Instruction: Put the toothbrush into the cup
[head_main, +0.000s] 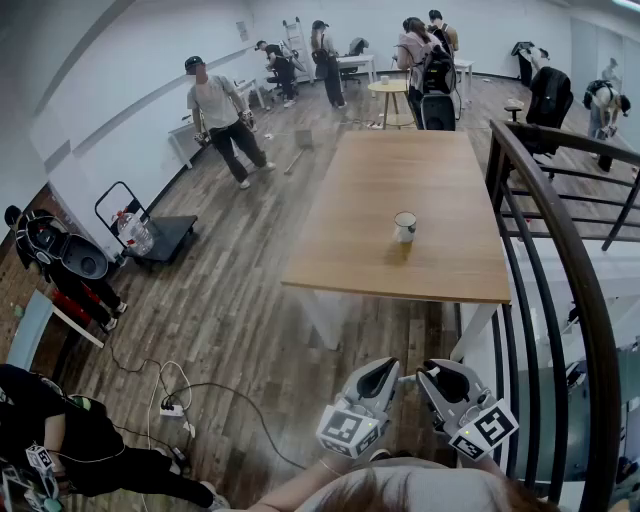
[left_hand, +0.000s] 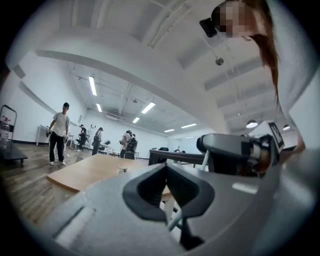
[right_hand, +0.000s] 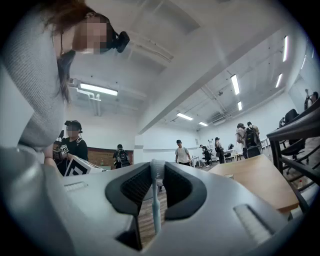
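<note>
A white cup (head_main: 404, 226) stands on the wooden table (head_main: 390, 170), near its front right part and well ahead of both grippers. The cup shows small and far in the left gripper view (left_hand: 123, 169). My right gripper (head_main: 437, 375) is held low in front of the body, short of the table, shut on a pale toothbrush (right_hand: 155, 200). The toothbrush stands upright between the pads with its head at the jaw tips. My left gripper (head_main: 385, 372) sits close beside the right one. Its jaw tips (left_hand: 166, 169) meet with nothing between them.
A black stair railing (head_main: 560, 250) curves along the right side. Wood floor lies left of the table, with cables and a power strip (head_main: 172, 405), a black cart (head_main: 150, 235) and a crouching person (head_main: 60, 440). Several people stand farther back in the room.
</note>
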